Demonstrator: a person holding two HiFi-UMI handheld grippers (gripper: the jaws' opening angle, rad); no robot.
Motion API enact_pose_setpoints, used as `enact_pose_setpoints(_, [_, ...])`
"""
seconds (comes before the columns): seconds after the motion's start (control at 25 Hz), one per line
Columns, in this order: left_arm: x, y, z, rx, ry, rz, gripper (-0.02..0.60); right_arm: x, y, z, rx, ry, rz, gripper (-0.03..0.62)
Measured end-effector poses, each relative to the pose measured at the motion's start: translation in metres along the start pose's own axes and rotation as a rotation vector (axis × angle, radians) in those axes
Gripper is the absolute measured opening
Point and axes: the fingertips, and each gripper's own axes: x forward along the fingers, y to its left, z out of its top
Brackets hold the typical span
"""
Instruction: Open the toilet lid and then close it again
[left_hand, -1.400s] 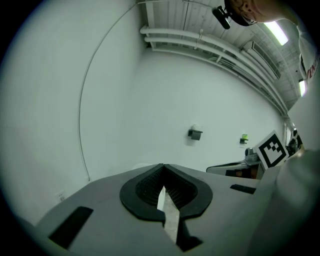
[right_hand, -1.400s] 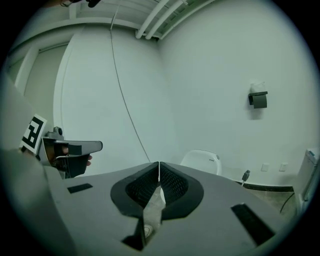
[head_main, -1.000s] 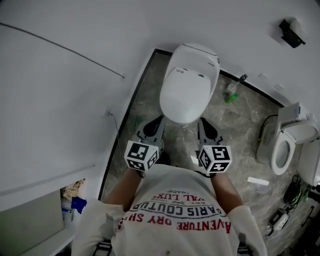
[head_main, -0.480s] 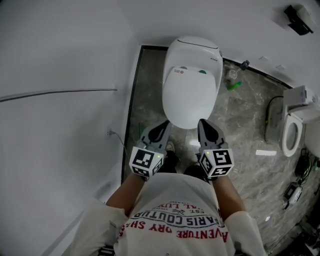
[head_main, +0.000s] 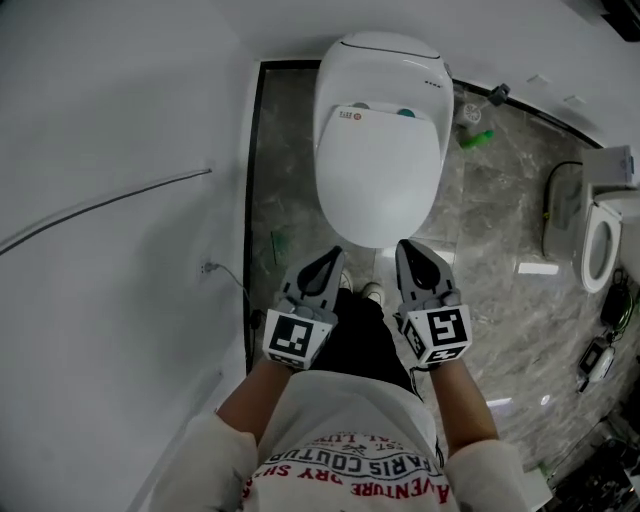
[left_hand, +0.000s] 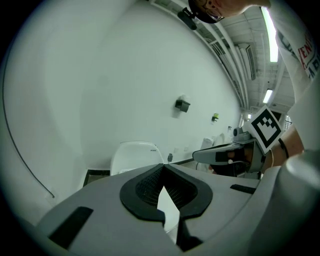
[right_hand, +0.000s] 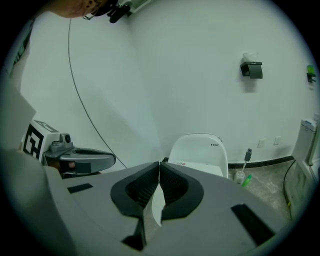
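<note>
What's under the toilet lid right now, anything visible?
The toilet lid is fully down, so whatever lies beneath it is covered and cannot be seen. Only the toilet's white body shows behind the lid and around its edge.

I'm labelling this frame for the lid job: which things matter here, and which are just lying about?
Job:
- toilet lid, closed
- left gripper, shut, empty
- right gripper, shut, empty

Lying about:
- green bottle
- second toilet
</note>
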Motion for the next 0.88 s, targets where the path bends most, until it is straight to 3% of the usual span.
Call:
enact_pose_setpoints(0.28, [0.041, -0.003, -0.081, -0.084, -0.008, -0.071, 0.008, 0.039, -0.017, -0.083, -0.071, 0.086, 0.018, 0.015])
enact_pose_setpoints(0.52, [0.066, -0.003, -0.154, 0.008, 0.028, -0.075, 0.008, 0.059, -0.025, -0.154, -0.087, 0.055, 0.042, 0.016])
enact_pose_setpoints(0.68, [0.084, -0.009, -0.196, 0.052, 0.045, -0.074, 0.008, 0.067, -0.034, -0.203, -0.127, 0.098, 0.055, 0.016])
enact_pose_setpoints(0.88, [0.102, -0.01, -0.248, 0.179, 0.055, -0.073, 0.008, 0.081, -0.043, -0.275, -0.236, 0.184, 0.061, 0.017])
